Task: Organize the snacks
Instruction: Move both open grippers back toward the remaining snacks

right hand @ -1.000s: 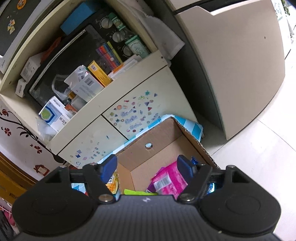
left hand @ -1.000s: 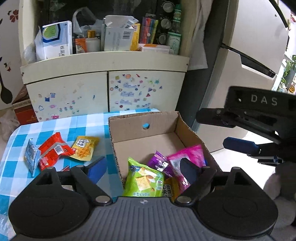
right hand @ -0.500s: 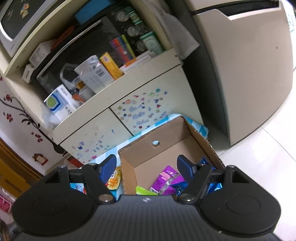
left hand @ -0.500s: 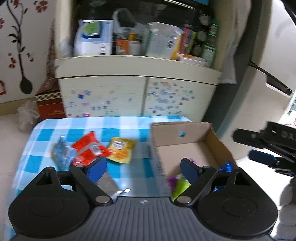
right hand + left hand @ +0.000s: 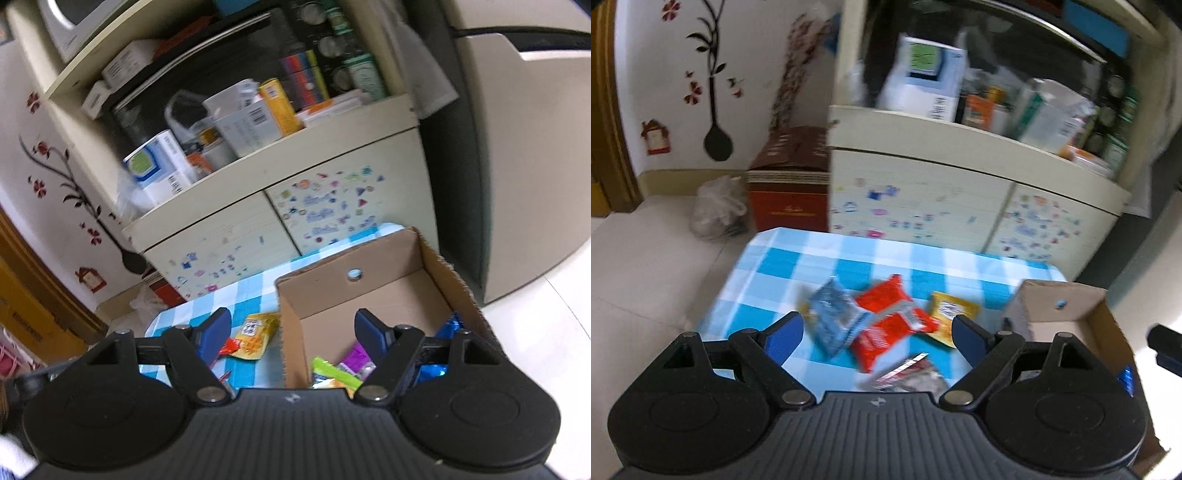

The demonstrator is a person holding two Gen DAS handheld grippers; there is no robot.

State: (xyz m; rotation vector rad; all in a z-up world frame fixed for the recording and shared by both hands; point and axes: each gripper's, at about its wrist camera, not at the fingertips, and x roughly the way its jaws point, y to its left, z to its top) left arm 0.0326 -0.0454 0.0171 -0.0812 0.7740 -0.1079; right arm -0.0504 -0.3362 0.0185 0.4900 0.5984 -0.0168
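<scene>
On the blue-checked tablecloth [image 5: 820,258] lie a pale blue packet [image 5: 834,317], two red packets [image 5: 886,325], a yellow packet [image 5: 951,312] and a silvery wrapper [image 5: 908,376]. My left gripper [image 5: 877,334] hangs open above them, nothing between its fingers. To the right stands the open cardboard box [image 5: 1071,306] [image 5: 373,295]. My right gripper [image 5: 293,336] is open over the box's left wall; a green packet [image 5: 332,374], a purple one [image 5: 356,360] and a blue one [image 5: 448,326] lie inside. The yellow packet [image 5: 255,334] shows left of the box.
A cream cabinet [image 5: 960,199] with stickered doors stands behind the table, its shelf crowded with boxes and bottles. A red-brown carton [image 5: 790,184] and a plastic bag [image 5: 716,210] sit on the floor at left. A large cream appliance [image 5: 535,147] stands right of the box.
My left gripper swung left from over the box to over the loose packets on the cloth. My right gripper shifted and rolled, bringing more of the box's inside into view. Both stayed open.
</scene>
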